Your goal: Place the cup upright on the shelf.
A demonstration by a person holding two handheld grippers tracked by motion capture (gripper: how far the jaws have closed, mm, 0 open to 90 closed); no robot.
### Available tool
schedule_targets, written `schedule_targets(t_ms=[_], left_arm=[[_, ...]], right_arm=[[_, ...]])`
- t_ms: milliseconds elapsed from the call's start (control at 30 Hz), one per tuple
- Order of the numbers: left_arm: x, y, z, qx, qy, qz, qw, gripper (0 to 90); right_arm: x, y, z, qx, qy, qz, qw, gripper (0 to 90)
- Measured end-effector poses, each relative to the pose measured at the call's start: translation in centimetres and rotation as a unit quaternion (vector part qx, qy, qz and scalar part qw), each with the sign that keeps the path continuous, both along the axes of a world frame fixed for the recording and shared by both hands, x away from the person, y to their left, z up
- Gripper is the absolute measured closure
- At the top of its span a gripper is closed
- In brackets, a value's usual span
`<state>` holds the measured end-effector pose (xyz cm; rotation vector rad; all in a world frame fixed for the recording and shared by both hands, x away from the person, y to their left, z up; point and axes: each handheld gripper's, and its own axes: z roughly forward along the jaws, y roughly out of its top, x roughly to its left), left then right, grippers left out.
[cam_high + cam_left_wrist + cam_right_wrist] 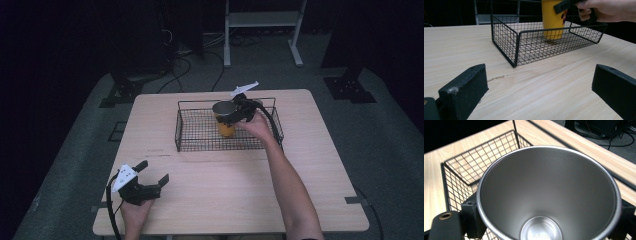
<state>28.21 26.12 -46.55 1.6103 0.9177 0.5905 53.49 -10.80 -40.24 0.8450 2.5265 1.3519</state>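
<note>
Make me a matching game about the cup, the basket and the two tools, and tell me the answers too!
Things:
1. yellow cup
2. wire basket
3. left tool
4. right tool

States:
A. open with nothing between its jaws, over the bare table
B. black, resting on the wooden table
C. shut on the cup, near its rim
D. upright inside the basket, silver inside

Pairs: 1-D, 2-B, 3-A, 4-C

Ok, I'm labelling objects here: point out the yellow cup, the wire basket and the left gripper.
yellow cup point(552, 22), left gripper view, its outer wall.
wire basket point(177, 131), high view, its left wall.
left gripper point(154, 173), high view, midway between its fingertips.
</note>
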Motion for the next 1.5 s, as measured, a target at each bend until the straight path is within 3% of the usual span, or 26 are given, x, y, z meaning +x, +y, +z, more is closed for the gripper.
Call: schedule_targets(t_ms=[333,600,867,1200,1500], left_arm=[[0.0,0.0,0.0,0.0,0.0,0.0,1.0,0.0],[0.0,0.0,0.0,0.0,0.0,0.0,1.0,0.0],[0.0,0.0,0.0,0.002,0.0,0.0,1.0,0.0],[0.0,0.0,0.0,0.003,-0.001,0.0,1.0,0.0],[0.0,0.0,0.0,0.003,-0.001,0.0,1.0,0.0]], right_arm=[[0.0,0.5,-0.7,-0.023,0.002,0.006,0.9997,12.6],[-0.2,0.2,-0.8,-0.027,0.003,0.016,0.9995,12.5],[-0.8,0.0,-0.9,-0.035,-0.011,0.017,0.9992,12.5],[-1.1,0.1,-0.8,-0.068,-0.016,0.023,0.9973,11.5],[-1.3,0.1,-0.7,-0.064,-0.02,0.023,0.9975,7.2]])
